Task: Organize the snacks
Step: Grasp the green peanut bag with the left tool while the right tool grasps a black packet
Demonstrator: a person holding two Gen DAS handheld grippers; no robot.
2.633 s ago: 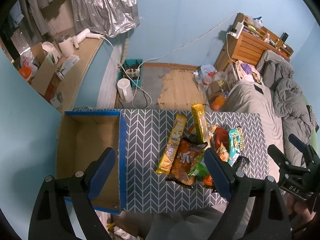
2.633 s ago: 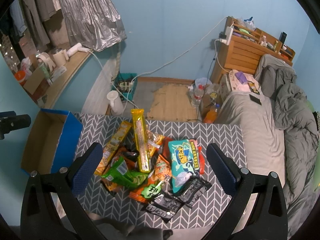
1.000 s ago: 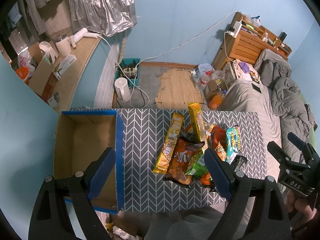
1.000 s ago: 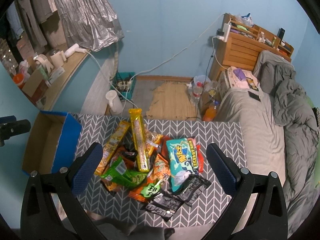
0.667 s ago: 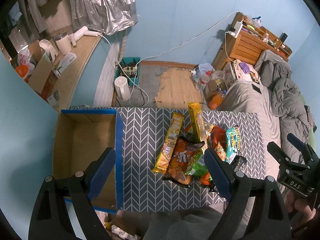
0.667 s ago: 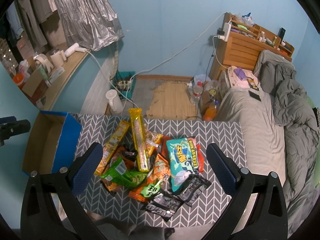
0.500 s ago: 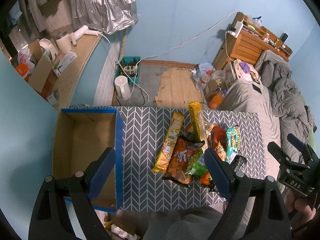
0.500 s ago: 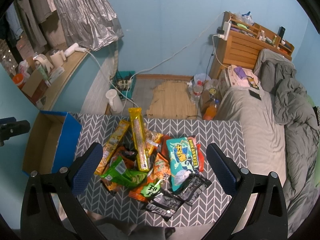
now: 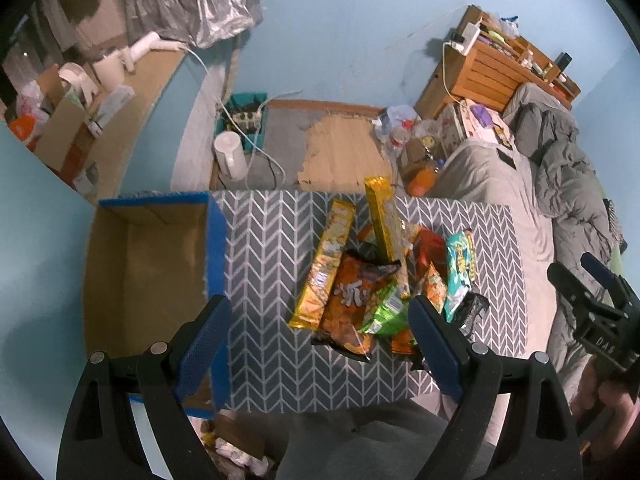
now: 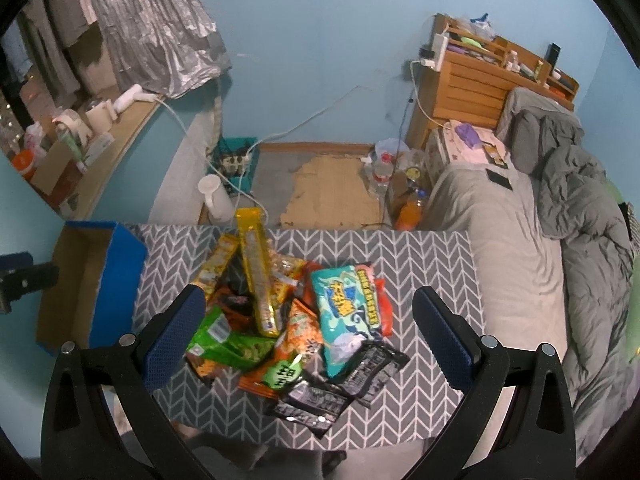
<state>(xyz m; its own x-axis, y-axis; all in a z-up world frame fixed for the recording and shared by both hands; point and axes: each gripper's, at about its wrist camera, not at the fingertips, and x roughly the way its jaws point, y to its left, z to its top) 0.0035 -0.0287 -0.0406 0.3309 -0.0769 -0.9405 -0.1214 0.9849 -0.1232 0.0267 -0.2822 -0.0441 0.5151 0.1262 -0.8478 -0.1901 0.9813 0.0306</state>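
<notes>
not much readable text here tbh. the only clear lettering is "das" printed on the black body of the right gripper (image 9: 600,280), seen from the left wrist view at about 3 o'clock, with a hand (image 9: 608,404) wrapped around its handle lower down. the snack wrappers have printing, but it's too small and warped to read; the teal bag (image 10: 346,312) has big yellow characters i can't make out, and one orange pack carries a green badge (image 10: 282,374) with dark characters.

the snack pile (image 10: 288,316) sits on the chevron-patterned table (image 10: 420,264): a long yellow pack (image 10: 254,272) lies on top pointing to 12 o'clock, a green bag (image 10: 224,340) is at the pile's 8 o'clock, and black packets (image 10: 344,384) are at its 5 o'clock. the cardboard box with blue edges (image 9: 148,272) sits at the table's 9 o'clock end, well apart from the pile, with nothing visible inside.

left gripper (image 9: 316,344) hovers above the table's near edge, fingers spread wide, holding nothing. right gripper hangs over the pile, also spread wide with nothing between its blue pads (image 10: 440,336).
</notes>
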